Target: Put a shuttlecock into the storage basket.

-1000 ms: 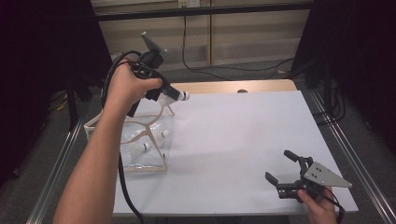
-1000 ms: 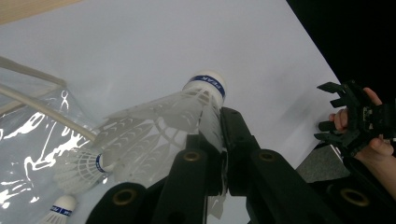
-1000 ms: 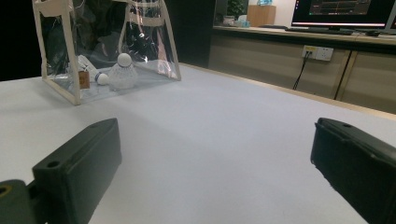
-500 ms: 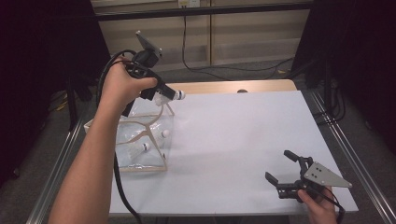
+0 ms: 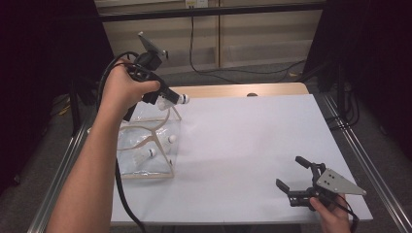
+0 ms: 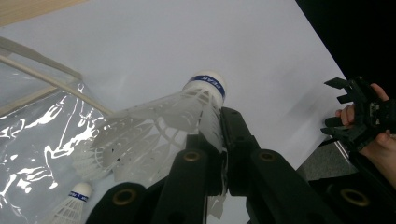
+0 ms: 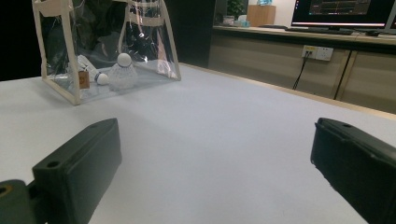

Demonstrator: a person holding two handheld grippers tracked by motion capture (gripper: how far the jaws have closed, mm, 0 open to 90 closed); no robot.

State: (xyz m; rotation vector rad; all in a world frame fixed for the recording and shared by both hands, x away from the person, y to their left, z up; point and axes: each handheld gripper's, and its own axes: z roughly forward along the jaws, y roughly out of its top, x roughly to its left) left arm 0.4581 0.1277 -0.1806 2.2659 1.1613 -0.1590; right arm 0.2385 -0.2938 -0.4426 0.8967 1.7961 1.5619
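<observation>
Left hand-held gripper [image 5: 171, 97] lifted w/ clamped shuttlecock [image 6: 187, 109] above bag [image 5: 145, 145]; right hand-held gripper [image 5: 296, 177] open.

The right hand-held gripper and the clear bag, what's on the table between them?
Nothing: in the high view, only bare white table lies between the right hand-held gripper and the clear bag. The right gripper view shows that same bare stretch.

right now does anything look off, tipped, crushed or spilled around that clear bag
Nothing is spilled or damaged. The clear bag stands on the white table with two shuttlecocks inside. The left gripper is shut on a third shuttlecock above the bag. The right gripper rests open, apart.
</observation>
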